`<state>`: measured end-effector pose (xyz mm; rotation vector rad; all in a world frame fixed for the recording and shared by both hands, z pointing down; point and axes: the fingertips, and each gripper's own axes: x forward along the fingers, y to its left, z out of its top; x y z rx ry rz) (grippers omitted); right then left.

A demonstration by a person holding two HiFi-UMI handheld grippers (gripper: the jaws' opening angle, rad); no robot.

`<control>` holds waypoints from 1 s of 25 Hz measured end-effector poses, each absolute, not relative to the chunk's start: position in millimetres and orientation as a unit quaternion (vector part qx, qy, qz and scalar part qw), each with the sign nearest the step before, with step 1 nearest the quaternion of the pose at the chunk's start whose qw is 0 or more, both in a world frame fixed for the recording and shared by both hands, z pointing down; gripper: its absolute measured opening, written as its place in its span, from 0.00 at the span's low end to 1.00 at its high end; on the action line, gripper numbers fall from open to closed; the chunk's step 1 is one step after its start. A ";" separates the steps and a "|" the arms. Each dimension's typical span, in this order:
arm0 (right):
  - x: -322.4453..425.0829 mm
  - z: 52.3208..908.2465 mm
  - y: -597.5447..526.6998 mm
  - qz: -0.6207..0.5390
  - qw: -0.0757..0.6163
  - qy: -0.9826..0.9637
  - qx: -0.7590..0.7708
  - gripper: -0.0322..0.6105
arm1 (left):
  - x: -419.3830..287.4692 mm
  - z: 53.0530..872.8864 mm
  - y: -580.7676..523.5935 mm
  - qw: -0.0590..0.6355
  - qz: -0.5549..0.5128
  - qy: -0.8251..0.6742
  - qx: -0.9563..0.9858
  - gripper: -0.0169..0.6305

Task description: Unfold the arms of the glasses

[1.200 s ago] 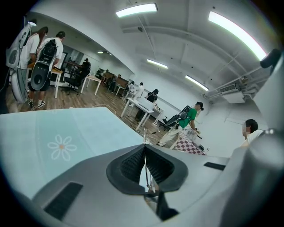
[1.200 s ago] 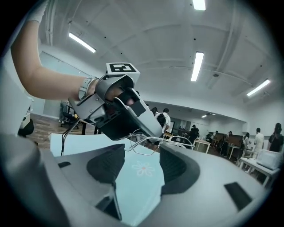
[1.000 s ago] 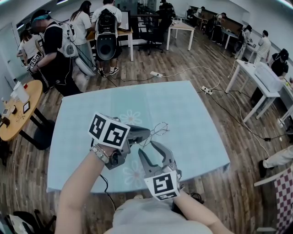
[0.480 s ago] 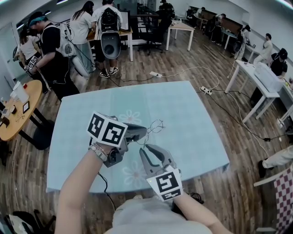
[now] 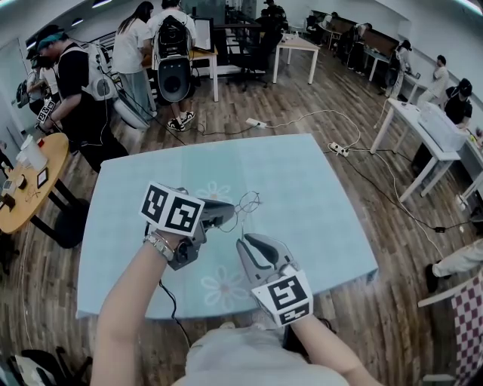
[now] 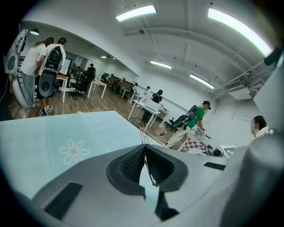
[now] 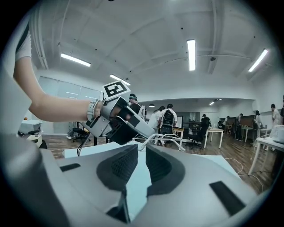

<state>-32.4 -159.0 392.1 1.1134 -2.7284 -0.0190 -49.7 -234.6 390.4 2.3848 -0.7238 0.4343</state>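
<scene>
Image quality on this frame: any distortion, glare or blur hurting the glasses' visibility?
Head view: strong fisheye, table edges bow; glasses thin and faint against it. Left gripper view: dark vignetted corners, ceiling light strips blown out. Right gripper view: even light, glasses legible beyond the jaw tips.

thin metal-wire glasses point(image 5: 247, 202), matt tablecloth point(image 5: 302, 188)

left tongs point(image 6: 144, 148) — clamped | right tongs point(image 7: 141, 150) — just closing, narrow gap empty
</scene>
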 end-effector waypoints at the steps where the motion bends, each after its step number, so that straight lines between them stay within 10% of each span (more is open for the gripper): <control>1: -31.0 390.0 -159.5 -0.006 0.096 -0.921 0.377 0.14 | -52.0 390.1 -235.6 0.301 0.163 -0.275 0.898 0.04; 25: 53.7 365.5 -183.8 0.034 0.045 -0.906 0.420 0.12 | -74.1 396.9 -229.4 0.258 0.198 -0.262 0.909 0.04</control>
